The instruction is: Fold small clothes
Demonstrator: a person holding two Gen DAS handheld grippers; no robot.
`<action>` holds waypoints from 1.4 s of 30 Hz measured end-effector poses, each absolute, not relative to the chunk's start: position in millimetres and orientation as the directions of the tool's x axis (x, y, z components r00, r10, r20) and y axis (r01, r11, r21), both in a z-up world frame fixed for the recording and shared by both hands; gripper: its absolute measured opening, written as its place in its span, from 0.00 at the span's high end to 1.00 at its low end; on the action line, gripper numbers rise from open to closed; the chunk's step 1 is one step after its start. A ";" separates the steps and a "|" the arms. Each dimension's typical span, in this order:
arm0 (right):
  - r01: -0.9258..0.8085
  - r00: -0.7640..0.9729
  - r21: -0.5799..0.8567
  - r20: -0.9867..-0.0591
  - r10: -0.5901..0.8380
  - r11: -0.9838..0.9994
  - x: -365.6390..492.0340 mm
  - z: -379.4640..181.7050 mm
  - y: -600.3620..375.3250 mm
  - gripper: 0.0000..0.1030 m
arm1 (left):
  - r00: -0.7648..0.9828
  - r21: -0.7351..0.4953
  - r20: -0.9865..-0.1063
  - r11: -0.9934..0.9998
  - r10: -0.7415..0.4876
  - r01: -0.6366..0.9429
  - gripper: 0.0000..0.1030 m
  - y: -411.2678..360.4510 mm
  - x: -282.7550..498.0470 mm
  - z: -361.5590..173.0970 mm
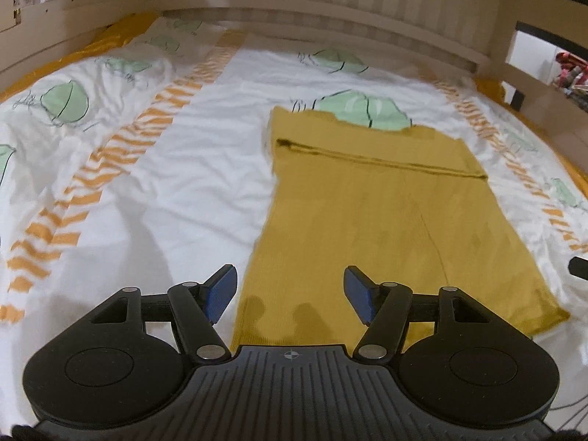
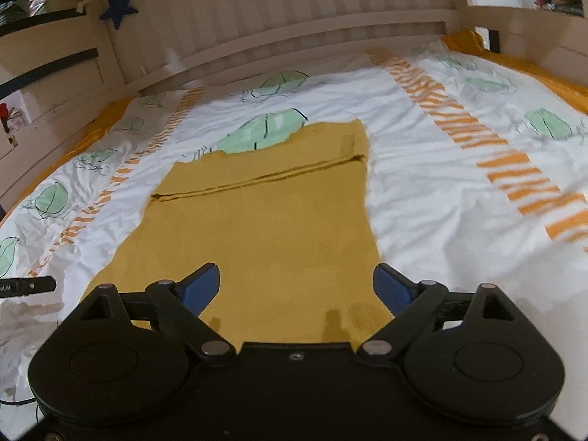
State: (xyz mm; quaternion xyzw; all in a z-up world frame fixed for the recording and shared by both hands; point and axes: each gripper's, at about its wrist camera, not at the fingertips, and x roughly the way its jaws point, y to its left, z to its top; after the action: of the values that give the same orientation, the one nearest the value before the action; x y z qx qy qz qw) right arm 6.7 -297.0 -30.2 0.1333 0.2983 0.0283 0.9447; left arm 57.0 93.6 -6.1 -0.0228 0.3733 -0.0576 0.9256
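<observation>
A mustard-yellow garment (image 1: 386, 213) lies flat on the bed, its sides folded in to a long rectangle, with a folded band across its far end. It also shows in the right wrist view (image 2: 264, 228). My left gripper (image 1: 290, 294) is open and empty, hovering over the garment's near left edge. My right gripper (image 2: 297, 286) is open and empty, over the garment's near right edge. The tip of the other gripper shows at the left edge of the right wrist view (image 2: 25, 286) and at the right edge of the left wrist view (image 1: 578, 267).
The bed cover (image 1: 176, 169) is white with orange stripes and green leaf prints, slightly wrinkled. A pale wooden slatted headboard (image 1: 330, 3) and side rails (image 2: 55, 84) ring the bed. A blue star (image 2: 119, 9) hangs on the rail.
</observation>
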 end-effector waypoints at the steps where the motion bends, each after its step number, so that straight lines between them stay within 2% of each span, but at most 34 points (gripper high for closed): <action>1: 0.030 0.820 0.272 -0.557 0.132 0.962 4.9 -32.1 -298.7 0.11 | 0.711 -0.082 -0.693 0.993 -0.121 0.089 0.39 93.8 55.2 -8.6; 7: 0.068 0.809 0.309 -0.574 0.129 0.949 -2.1 -44.6 -310.2 0.10 | 0.675 -0.054 -0.730 0.994 -0.105 0.096 0.39 90.3 49.8 -25.9; 10: 0.078 0.800 0.322 -0.585 0.134 0.943 -1.2 -49.7 -313.3 0.04 | 0.660 -0.047 -0.746 0.995 -0.092 0.086 0.39 88.9 49.0 -36.2; 16: 0.083 0.761 0.325 -0.631 0.150 0.942 2.9 -62.8 -314.0 0.04 | 0.608 -0.037 -0.792 0.998 -0.057 0.046 0.39 92.8 53.8 -61.2; 24: 0.091 0.711 0.339 -0.680 0.177 0.936 13.4 -75.0 -313.2 0.02 | 0.595 0.006 -0.803 0.997 -0.038 0.071 0.38 85.4 57.7 -72.0; 32: 0.081 0.672 0.392 -0.701 0.240 0.916 22.4 -81.7 -316.6 0.01 | 0.583 -0.049 -0.809 0.997 -0.075 0.061 0.37 91.3 63.2 -72.2; 37: 0.086 0.666 0.429 -0.696 0.269 0.899 25.3 -83.9 -319.8 0.00 | 0.569 -0.122 -0.813 0.991 -0.127 0.047 0.31 98.7 72.7 -75.3; 42: 0.085 0.664 0.431 -0.697 0.271 0.898 25.7 -84.7 -319.5 0.00 | 0.568 -0.129 -0.812 0.991 -0.132 0.045 0.30 98.6 77.9 -75.8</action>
State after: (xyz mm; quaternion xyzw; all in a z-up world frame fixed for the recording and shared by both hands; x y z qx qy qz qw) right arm 25.8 -319.5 -84.7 0.2191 0.4065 0.0525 0.8854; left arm 77.9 98.6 -75.8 -0.0471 0.4619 -0.0499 0.8843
